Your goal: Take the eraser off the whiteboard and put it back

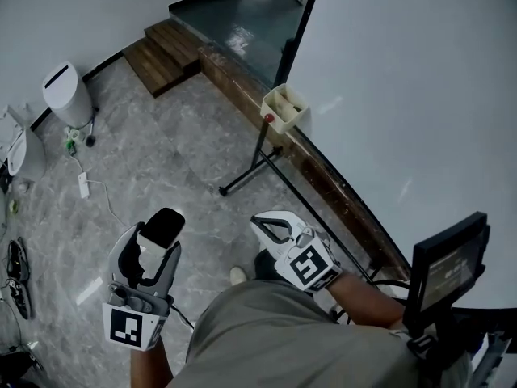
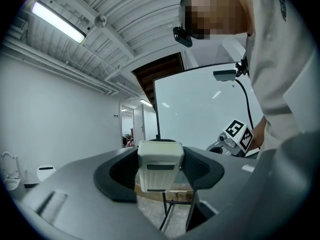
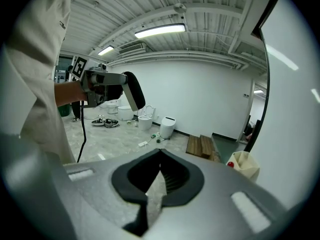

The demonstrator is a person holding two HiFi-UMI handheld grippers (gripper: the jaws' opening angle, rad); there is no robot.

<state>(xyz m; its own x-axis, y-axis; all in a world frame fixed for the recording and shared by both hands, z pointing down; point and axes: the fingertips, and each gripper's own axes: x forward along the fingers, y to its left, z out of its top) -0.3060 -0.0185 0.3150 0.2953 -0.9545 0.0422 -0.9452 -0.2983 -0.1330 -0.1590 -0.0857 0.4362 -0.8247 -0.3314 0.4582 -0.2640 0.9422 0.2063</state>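
The eraser [image 2: 159, 166], cream-backed with a dark felt face, sits clamped between the jaws of my left gripper [image 2: 160, 154]. In the head view that left gripper [image 1: 161, 229] is held low at the left over the floor, and the eraser [image 1: 164, 223] shows as a black tip. In the right gripper view the eraser [image 3: 133, 90] is a black oblong. My right gripper [image 1: 271, 226] is beside it, shut with nothing in it, its jaws meeting at a point [image 3: 160, 153]. The whiteboard [image 1: 404, 95] stands to the right, apart from both grippers.
A cream box [image 1: 284, 107] with a red knob [image 1: 268, 118] hangs at the whiteboard's lower edge, above its black stand foot [image 1: 250, 168]. Wooden steps [image 1: 166, 55], a white bin [image 1: 66, 94], a power strip [image 1: 83, 184] and shoes [image 1: 18, 277] lie on the marble floor. A black screen [image 1: 448, 265] stands at right.
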